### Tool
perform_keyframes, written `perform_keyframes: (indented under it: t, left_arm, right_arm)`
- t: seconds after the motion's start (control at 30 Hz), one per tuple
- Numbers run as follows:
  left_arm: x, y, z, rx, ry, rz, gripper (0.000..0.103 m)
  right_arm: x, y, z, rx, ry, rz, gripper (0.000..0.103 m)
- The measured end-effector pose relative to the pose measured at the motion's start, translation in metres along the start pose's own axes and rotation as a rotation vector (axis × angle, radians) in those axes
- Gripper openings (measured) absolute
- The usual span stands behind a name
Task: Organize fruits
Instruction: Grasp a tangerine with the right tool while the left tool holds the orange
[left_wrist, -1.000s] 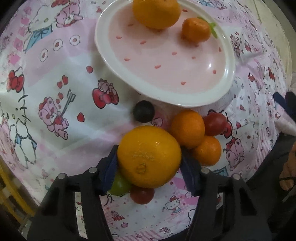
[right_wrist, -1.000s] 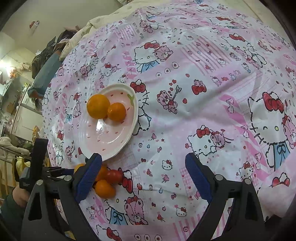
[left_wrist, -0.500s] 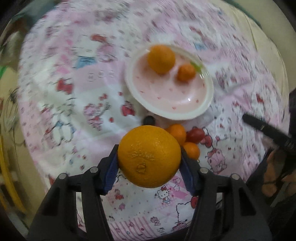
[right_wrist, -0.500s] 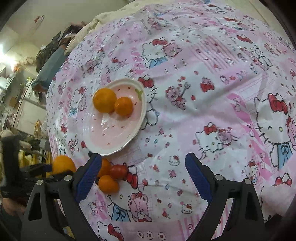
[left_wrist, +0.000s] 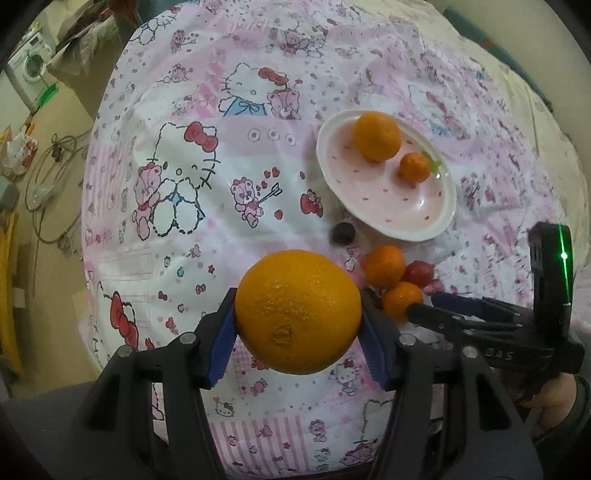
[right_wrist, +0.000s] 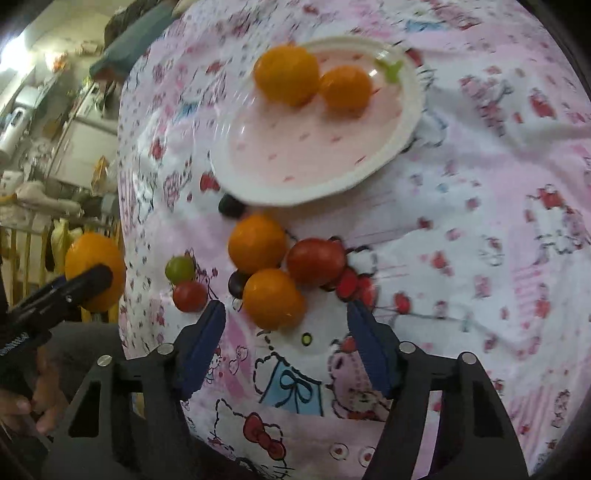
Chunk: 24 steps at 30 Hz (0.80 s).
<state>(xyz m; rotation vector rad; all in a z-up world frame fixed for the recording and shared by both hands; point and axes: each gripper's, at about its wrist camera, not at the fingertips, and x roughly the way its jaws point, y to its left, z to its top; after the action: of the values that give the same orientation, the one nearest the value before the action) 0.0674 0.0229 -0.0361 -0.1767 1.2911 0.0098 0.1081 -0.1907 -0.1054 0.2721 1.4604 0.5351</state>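
Fingers (left_wrist: 223, 347) of the left gripper (left_wrist: 298, 345) clamp a big orange (left_wrist: 297, 311) above the sheet (left_wrist: 192, 229); the right gripper (right_wrist: 286, 345) stands open, empty, its jaws having just been closing.

That big orange hangs clear of the cartoon-print sheet, nearer than the loose fruit. The right gripper's blue pads flank bare cloth just short of a small orange (right_wrist: 273, 298), which touches a red tomato (right_wrist: 316, 261) and another orange (right_wrist: 257, 243); a dark grape (right_wrist: 236, 283) sits against them. Left of the cluster lie a green grape (right_wrist: 180, 268) and a small tomato (right_wrist: 190, 296). Beyond, a dark fruit (right_wrist: 229, 205) rests by the rim of the pink plate (right_wrist: 295, 155), which carries two oranges (right_wrist: 286, 74) side by side.
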Motion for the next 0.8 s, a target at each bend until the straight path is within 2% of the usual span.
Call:
perform_keyframes:
  t: [0.1, 0.2, 0.33, 0.37, 0.53, 0.8]
  left_arm:
    - [0.007, -0.001, -0.001, 0.003, 0.011, 0.019, 0.056]
    - [0.008, -0.002, -0.001, 0.001, 0.017, 0.006, 0.056]
    - [0.008, -0.004, -0.001, 0.001, 0.016, 0.007, 0.056]
    - [0.009, -0.005, -0.001, 0.001, 0.019, 0.008, 0.056]
    - [0.013, -0.012, -0.002, 0.032, 0.01, 0.036, 0.056]
    - [0.017, -0.012, 0.0, 0.033, -0.018, 0.056, 0.056]
  right_arm:
    - [0.013, 0.002, 0.003, -0.014, 0.022, -0.032, 0.063]
    - [0.017, 0.009, 0.006, -0.054, 0.019, -0.051, 0.06]
    - [0.022, 0.01, 0.008, -0.058, 0.022, -0.025, 0.049]
    - [0.022, 0.011, 0.007, -0.054, 0.025, -0.01, 0.043]
    - [0.016, 0.016, 0.005, -0.097, 0.004, -0.013, 0.041]
    - [-0.008, 0.011, -0.005, -0.076, -0.03, 0.037, 0.041]
